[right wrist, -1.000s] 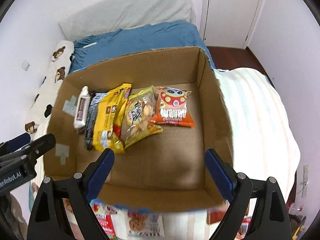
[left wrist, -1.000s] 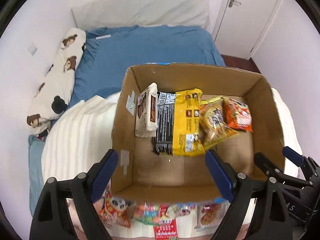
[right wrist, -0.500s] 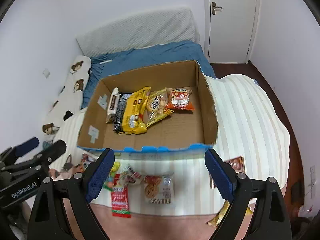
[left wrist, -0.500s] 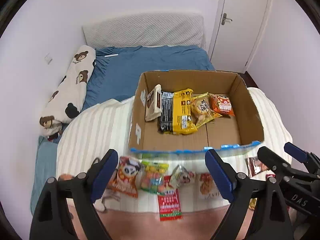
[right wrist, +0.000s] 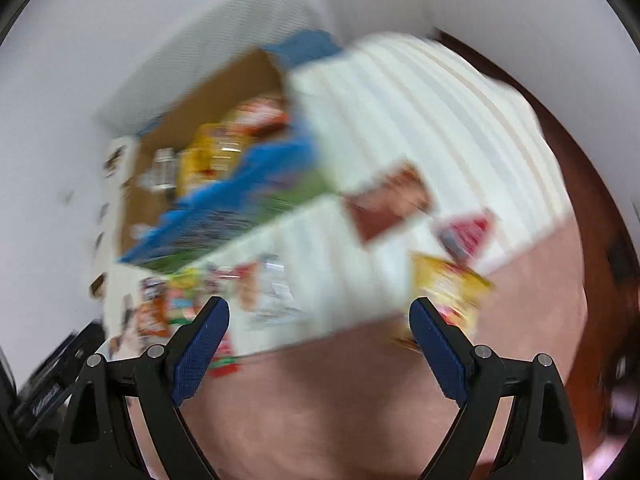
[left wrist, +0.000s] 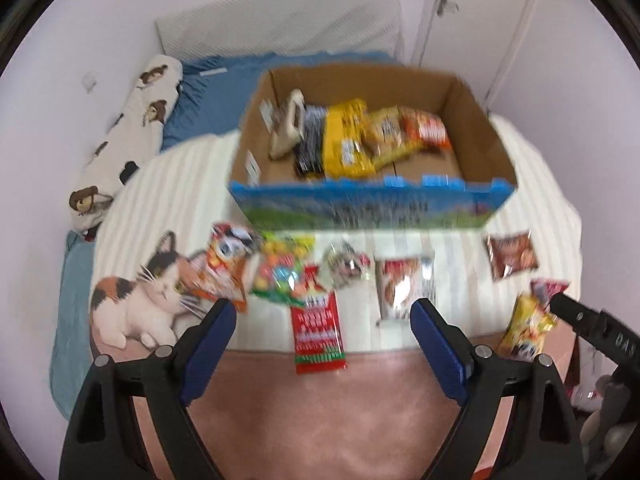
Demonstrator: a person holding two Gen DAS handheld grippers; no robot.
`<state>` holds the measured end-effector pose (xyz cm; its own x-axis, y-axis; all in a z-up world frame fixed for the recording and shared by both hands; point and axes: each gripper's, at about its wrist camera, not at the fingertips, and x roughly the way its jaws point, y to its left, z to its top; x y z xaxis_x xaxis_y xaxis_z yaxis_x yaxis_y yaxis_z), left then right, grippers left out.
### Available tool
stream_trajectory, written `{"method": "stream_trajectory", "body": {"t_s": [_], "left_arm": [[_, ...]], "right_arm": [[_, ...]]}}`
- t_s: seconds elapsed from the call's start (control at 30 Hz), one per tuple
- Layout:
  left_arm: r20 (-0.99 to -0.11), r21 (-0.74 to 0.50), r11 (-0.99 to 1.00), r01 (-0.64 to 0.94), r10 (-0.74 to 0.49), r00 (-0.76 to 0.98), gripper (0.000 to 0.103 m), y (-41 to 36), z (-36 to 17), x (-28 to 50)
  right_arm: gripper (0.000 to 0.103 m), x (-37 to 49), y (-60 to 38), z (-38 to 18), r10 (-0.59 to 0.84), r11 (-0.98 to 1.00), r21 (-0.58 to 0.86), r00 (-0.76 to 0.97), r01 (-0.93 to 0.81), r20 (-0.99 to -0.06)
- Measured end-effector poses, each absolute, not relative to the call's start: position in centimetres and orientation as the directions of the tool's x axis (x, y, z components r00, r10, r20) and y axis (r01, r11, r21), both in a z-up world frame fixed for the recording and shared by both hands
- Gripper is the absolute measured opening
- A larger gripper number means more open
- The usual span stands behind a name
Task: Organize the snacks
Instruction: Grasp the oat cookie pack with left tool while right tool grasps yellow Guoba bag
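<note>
A cardboard box (left wrist: 476, 136) with a blue printed front stands on the striped blanket and holds several snack packets (left wrist: 348, 140). Loose packets lie in a row before it: an orange one (left wrist: 228, 264), a colourful candy bag (left wrist: 280, 276), a red one (left wrist: 318, 332), a clear cookie pack (left wrist: 404, 288), a brown one (left wrist: 511, 254) and a yellow one (left wrist: 528, 328). My left gripper (left wrist: 322, 308) hangs open above the red packet, holding nothing. My right gripper (right wrist: 318, 306) is open and empty. Its view is blurred, with the box (right wrist: 224, 184), brown packet (right wrist: 390, 204) and yellow packet (right wrist: 448, 284) ahead.
A calico cat figure (left wrist: 136, 304) lies at the blanket's left corner. A pink cover (left wrist: 320, 400) spreads under both grippers. A bear-print pillow (left wrist: 132, 120) lies along the left wall. The blue sheet (left wrist: 208, 96) and a door (left wrist: 480, 12) sit beyond the box.
Both grippers have drawn back from over the box toward the near edge of the bed, bringing the row of loose packets into view. The right view has rolled and blurred. Jaws unchanged.
</note>
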<state>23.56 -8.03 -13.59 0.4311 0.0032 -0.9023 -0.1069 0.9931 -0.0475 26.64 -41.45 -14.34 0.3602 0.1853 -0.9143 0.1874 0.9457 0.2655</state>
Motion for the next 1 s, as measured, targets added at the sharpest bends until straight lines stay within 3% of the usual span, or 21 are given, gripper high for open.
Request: {"method": "stream_trajectory", "body": {"t_s": [0.13,0.37,0.57,0.83,1.0], "left_arm": [[-0.939,-0.041,0.996,-0.078,-0.012,0.343,0.089,-10.3,-17.4,25.0],[-0.981,-0.122,0.991,-0.061,-0.111,0.158,0.089,-14.4,-24.4,29.7],[-0.989,-0.145,0.987,-0.075,-0.143,0.034,0.089,-17.0,-29.2,33.5],[-0.992,-0.119,0.990,-0.082,-0.116,0.039,0.089,-18.1,-30.8,34.9],[-0.992,-0.101,0.993,-0.060,-0.096,0.076,0.071,-18.4,-30.1,34.8]], "right_arm": [[0.094,26.5,-45.9,-19.2,0.149,0.918,0.236,0.273,0.320,-0.950],[0.094,26.6,-48.0,-25.0,0.158,0.890,0.218,0.178,0.401,-0.971],[0.094,26.9,-48.6,-27.0,0.151,0.880,0.206,0.158,0.427,-0.976],[0.094,28.0,-50.2,-27.7,0.139,0.878,0.194,0.155,0.437,-0.978],[0.093,28.9,-50.4,-27.9,0.142,0.875,0.206,0.173,0.438,-0.975]]}}
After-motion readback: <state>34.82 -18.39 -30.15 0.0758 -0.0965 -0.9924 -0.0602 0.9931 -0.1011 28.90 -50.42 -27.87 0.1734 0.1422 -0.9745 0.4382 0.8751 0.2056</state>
